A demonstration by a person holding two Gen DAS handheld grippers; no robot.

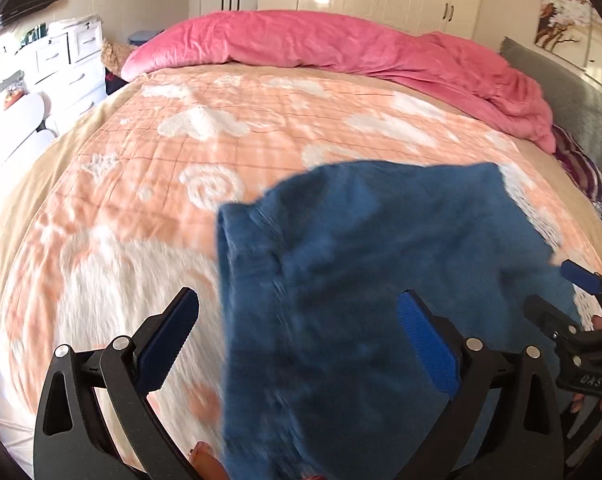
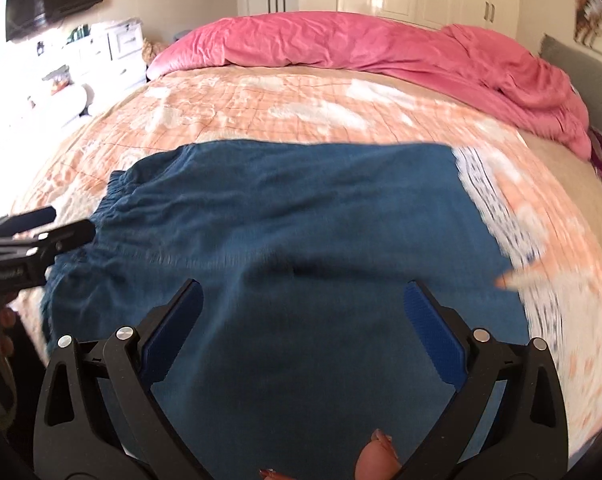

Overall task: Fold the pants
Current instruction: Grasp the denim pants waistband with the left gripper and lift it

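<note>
Hovering wide apart over the pants [image 2: 285,216], both the left hand-held gripper [image 1: 297,320] and right hand-held gripper [image 2: 303,312] hold nothing; a bad pinch could bunch the cloth.

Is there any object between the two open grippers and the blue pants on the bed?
Nothing visible is in the way. The blue pants lie directly under the open right gripper and left gripper, on the blanket.

The blue fabric pants [image 2: 293,240] run off the bottom edge in both views, motion-blurred; the peach patterned bedspread [image 1: 101,264] smears near the camera.
</note>
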